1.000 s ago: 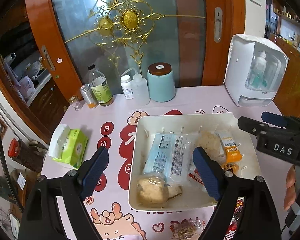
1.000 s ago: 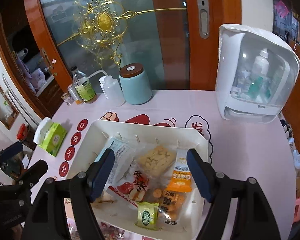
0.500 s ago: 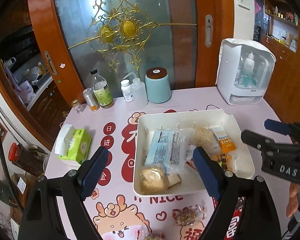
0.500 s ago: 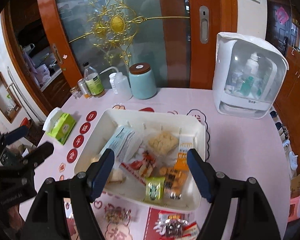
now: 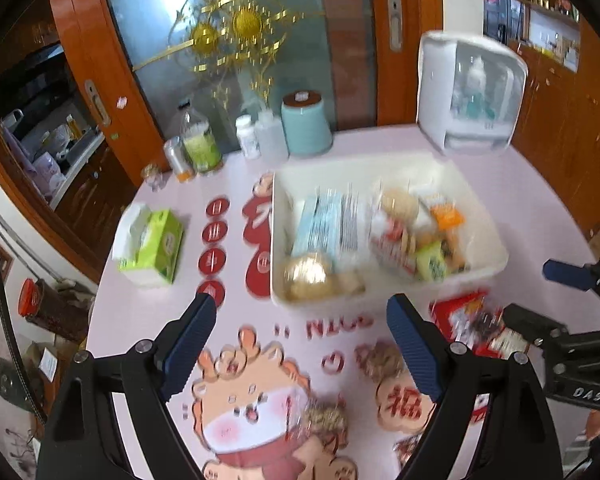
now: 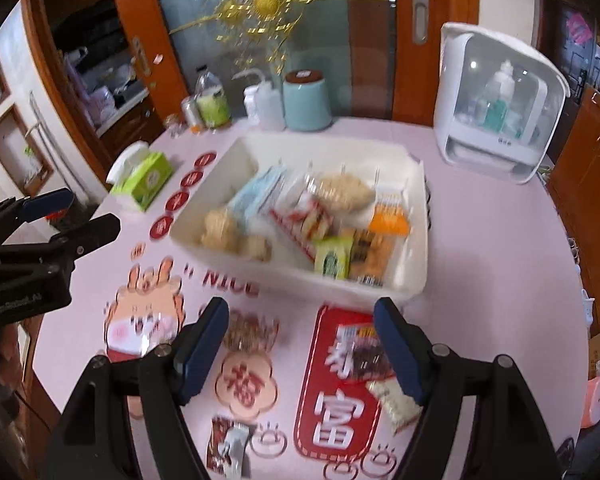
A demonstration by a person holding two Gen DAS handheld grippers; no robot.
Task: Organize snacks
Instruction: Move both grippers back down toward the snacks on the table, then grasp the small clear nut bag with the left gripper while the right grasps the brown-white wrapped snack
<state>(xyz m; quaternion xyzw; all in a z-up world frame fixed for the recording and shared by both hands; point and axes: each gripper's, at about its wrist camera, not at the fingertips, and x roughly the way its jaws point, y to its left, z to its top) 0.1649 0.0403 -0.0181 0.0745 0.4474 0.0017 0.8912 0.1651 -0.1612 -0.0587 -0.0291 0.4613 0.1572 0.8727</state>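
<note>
**Tools wide, nothing gripped**

Right tool (image 6: pixel 300 344) and left tool (image 5: pixel 300 340) spread wide over tabletop (image 6: pixel 500 240), empty. Loose snack packets (image 6: pixel 364 356) near white tray (image 6: pixel 416 272) (already well filled). Risk: blurred view, thin wrappers; may slip or crumple if pinched off-centre

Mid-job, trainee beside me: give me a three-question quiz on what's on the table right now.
1. True or false: the left claw and right claw are both open and empty.
2. Where is the green tissue box relative to the white tray: A) inside it, B) to its left on the table, C) behind the teal canister?
3. Fill in: loose snack packets such as the red packet lie on the table ____ the tray.

Key: 1 true; 2 B; 3 outside.
</note>
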